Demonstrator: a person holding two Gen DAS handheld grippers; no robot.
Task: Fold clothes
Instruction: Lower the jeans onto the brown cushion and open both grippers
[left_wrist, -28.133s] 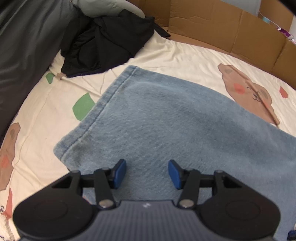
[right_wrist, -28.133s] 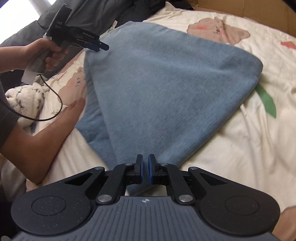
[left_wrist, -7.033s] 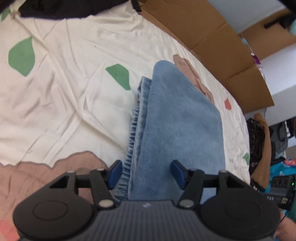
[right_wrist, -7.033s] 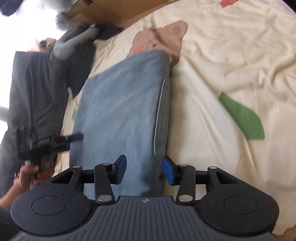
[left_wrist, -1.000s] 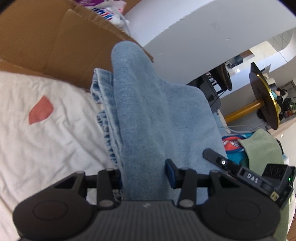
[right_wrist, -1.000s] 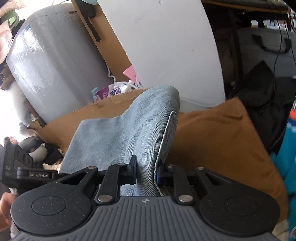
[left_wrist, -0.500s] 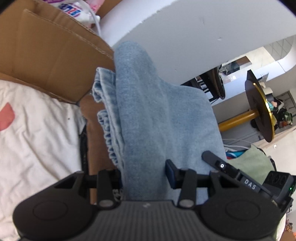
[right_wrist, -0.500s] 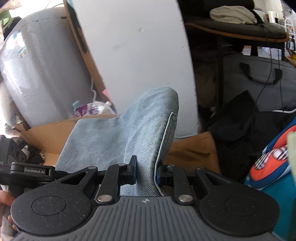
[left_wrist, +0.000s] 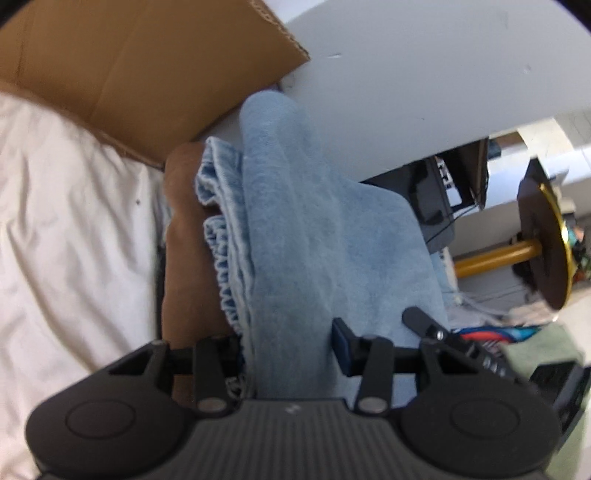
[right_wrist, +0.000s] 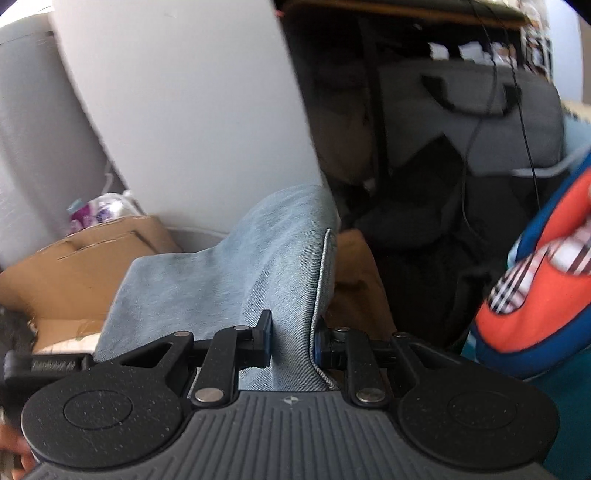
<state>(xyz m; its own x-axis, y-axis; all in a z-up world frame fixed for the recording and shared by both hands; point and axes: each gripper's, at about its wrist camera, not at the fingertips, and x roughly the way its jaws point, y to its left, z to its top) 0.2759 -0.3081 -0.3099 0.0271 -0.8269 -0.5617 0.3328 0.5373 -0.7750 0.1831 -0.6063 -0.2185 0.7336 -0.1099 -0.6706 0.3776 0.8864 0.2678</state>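
Over a white bedsheet (left_wrist: 66, 229) edged by cardboard (left_wrist: 140, 74), folded blue jeans (left_wrist: 303, 236) held aloft, clamped by right gripper (right_wrist: 293, 341), lying between left gripper (left_wrist: 288, 347) jaws just widening, brown garment (left_wrist: 184, 258) beneath.

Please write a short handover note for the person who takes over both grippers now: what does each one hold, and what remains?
Left gripper: fingers have just been opening; the folded light-blue denim garment is between them, pads seemingly touching it.
Right gripper: shut on the same garment's stitched edge.
Garment: held in the air over a brown cloth beside the white bed sheet.
Done: folding looks finished.
Left: probably lower it onto the brown cloth and release both.
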